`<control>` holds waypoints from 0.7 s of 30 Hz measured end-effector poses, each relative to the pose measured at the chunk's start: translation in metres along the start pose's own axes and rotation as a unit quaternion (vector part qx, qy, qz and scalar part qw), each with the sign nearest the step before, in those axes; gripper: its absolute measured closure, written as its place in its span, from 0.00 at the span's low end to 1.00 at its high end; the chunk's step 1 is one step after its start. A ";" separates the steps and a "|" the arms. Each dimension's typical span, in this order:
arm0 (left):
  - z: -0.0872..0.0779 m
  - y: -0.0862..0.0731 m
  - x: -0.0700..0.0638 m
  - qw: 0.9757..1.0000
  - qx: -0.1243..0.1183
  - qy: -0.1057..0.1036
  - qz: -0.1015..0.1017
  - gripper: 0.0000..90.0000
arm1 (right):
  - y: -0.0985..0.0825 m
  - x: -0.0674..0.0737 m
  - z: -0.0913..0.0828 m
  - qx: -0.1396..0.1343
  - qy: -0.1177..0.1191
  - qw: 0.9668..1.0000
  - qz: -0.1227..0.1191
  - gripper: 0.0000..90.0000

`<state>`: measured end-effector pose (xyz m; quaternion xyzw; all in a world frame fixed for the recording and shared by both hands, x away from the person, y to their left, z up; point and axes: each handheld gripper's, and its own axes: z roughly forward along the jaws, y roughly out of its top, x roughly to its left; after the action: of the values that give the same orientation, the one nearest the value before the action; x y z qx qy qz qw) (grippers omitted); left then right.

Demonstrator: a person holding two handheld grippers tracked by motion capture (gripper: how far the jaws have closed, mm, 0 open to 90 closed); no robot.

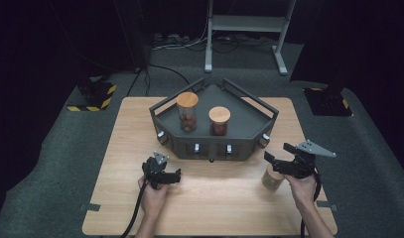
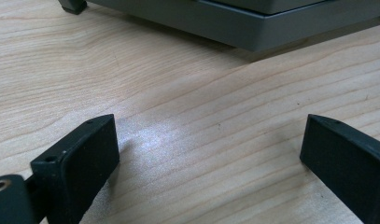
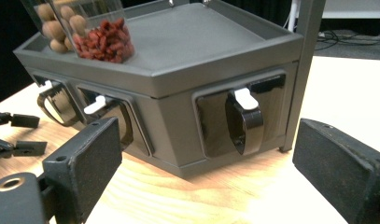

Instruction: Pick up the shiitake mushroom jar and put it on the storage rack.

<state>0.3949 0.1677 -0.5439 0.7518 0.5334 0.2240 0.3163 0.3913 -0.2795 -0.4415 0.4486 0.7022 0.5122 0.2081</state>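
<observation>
A dark grey angular rack (image 1: pixel 249 116) stands at the middle back of the wooden table. On it are two glass jars with wooden lids: a tall one with brown nuts (image 1: pixel 187 111) and a shorter one with red berries (image 1: pixel 219 120). In the right gripper view the nuts (image 3: pixel 54 23) and berries (image 3: pixel 106 42) sit at the top left of the rack (image 3: pixel 201 42). A third pale jar (image 1: pixel 272 179) stands on the table just under my right gripper (image 1: pixel 279 152), which is open and empty (image 3: pixel 206 163). My left gripper (image 1: pixel 175 175) rests low over bare wood, open (image 2: pixel 211 154).
The rack's front faces carry black handles with white tabs (image 3: pixel 246 119). Its base edge (image 2: pixel 253 32) lies just beyond my left gripper. A white metal stand (image 1: pixel 246 29) and cables are on the floor behind the table. The table front edge (image 1: pixel 209 230) is near the forearms.
</observation>
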 end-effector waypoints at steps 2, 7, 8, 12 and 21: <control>0.000 0.000 0.000 1.000 0.000 0.000 0.000 0.05 | -0.003 -0.001 0.000 0.002 0.000 1.000 -0.001 0.09; 0.000 0.000 0.000 1.000 0.000 0.000 0.000 0.05 | -0.010 -0.003 -0.002 -0.001 -0.002 1.000 0.000 0.09; 0.000 0.000 0.000 1.000 0.000 0.000 0.000 0.05 | -0.012 -0.003 -0.003 -0.002 -0.003 1.000 -0.001 0.09; 0.000 0.000 0.000 1.000 0.000 0.000 0.000 0.05 | -0.018 -0.006 -0.003 0.001 -0.004 1.000 0.003 0.09; 0.000 0.000 0.000 1.000 0.000 0.001 0.000 0.05 | -0.032 -0.007 -0.003 0.007 -0.006 1.000 0.004 0.08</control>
<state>0.3947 0.1676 -0.5439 0.7514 0.5339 0.2244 0.3162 0.3796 -0.2891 -0.4704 0.4555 0.7027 0.5057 0.2074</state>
